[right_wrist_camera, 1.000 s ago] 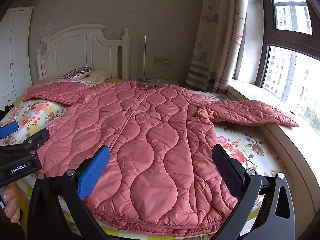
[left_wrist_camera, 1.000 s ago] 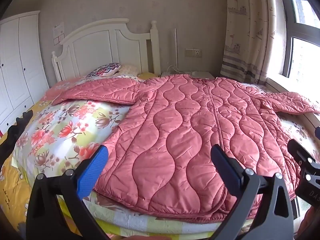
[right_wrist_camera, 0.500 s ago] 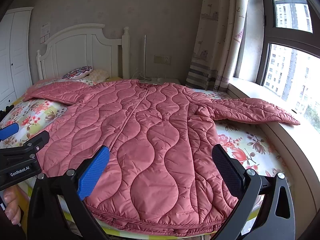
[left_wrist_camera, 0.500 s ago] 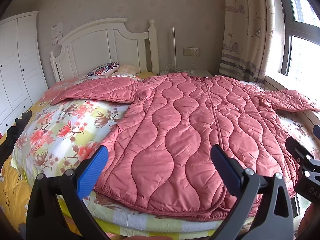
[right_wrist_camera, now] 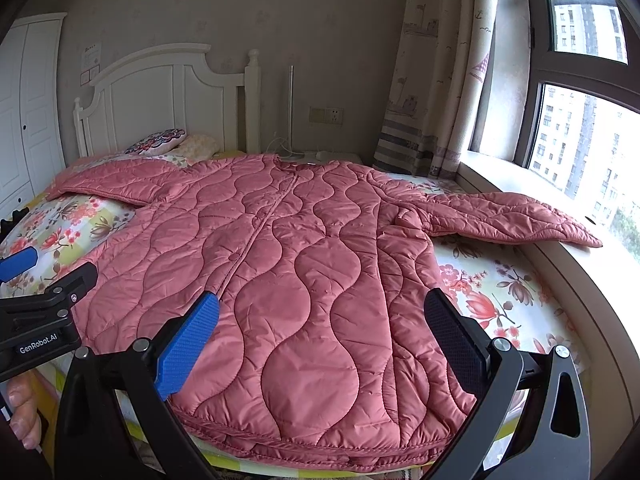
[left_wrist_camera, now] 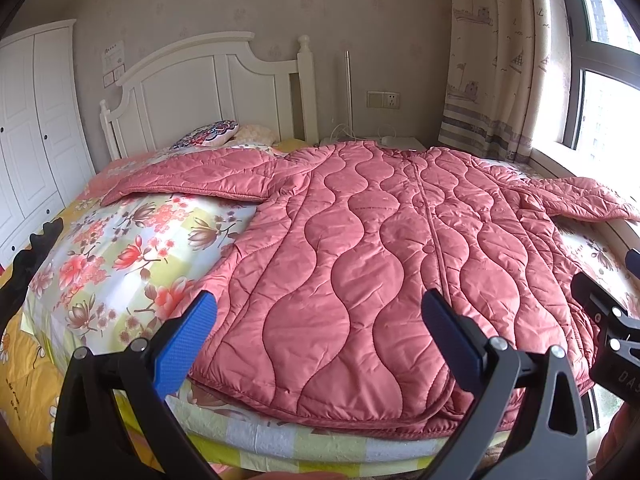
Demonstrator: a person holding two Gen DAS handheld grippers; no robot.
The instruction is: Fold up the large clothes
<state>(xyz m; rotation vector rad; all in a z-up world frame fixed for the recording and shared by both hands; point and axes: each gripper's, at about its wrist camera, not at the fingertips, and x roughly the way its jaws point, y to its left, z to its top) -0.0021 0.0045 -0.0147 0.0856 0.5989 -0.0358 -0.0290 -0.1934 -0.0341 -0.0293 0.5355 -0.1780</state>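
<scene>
Quilted pink coat [left_wrist_camera: 360, 248], wavy stitching, spread flat

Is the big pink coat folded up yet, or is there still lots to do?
Done: the pink quilted coat is spread flat on the bed, sleeves out.
In hand: nothing; the left gripper and the right gripper are open near its hem.
Left: every fold, starting with the sleeves.
</scene>
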